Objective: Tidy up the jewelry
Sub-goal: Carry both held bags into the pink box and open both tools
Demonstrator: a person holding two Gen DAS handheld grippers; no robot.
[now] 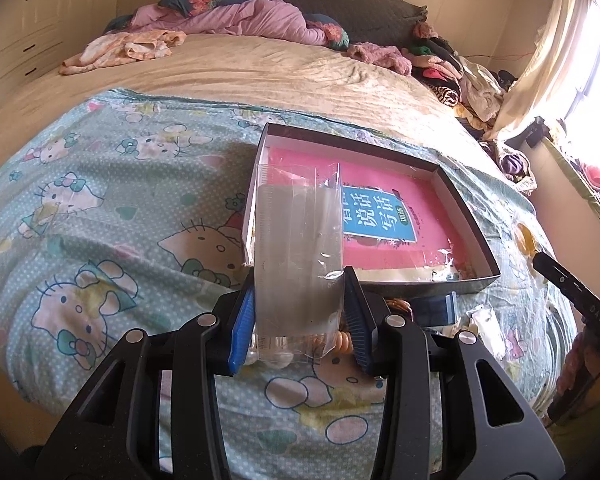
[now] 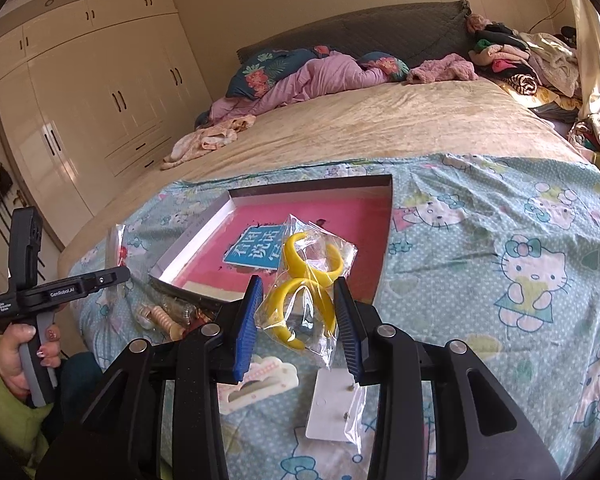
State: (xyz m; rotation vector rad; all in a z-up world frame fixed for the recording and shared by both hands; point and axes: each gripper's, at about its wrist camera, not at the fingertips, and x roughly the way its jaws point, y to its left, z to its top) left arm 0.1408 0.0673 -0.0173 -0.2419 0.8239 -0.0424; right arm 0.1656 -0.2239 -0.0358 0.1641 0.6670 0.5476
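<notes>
In the left wrist view, the left hand-held gripper (image 1: 300, 312) is seen closed on a clear plastic bag (image 1: 300, 248) with a grey card inside, the blue pads pressed against its two sides so that the bag stands upright between them. A shallow dark box (image 1: 478, 220) is set on the cartoon-cat sheet (image 1: 100, 208) spread over the near end of the bed (image 1: 260, 68), and a pink book with a blue label (image 1: 384, 220) is laid flat inside it. Beads and small pearls (image 1: 340, 344) are seen on the sheet below the bag, near the box's near edge. Part of the other tool is visible at the right edge. In the right wrist view, the right hand-held gripper (image 2: 296, 316) is closed on a clear bag of yellow rings (image 2: 308, 284), which is held above the sheet in front of the box's near edge. A white card in plastic (image 2: 332, 408) and a cream hair clip (image 2: 256, 384) are laid on the sheet beneath it, toward the bed's near edge. At the left edge, the left tool's handle is gripped by a hand (image 2: 24, 356) in a green sleeve. Piled clothes (image 2: 516, 60) are seen at the bed's far right corner.
</notes>
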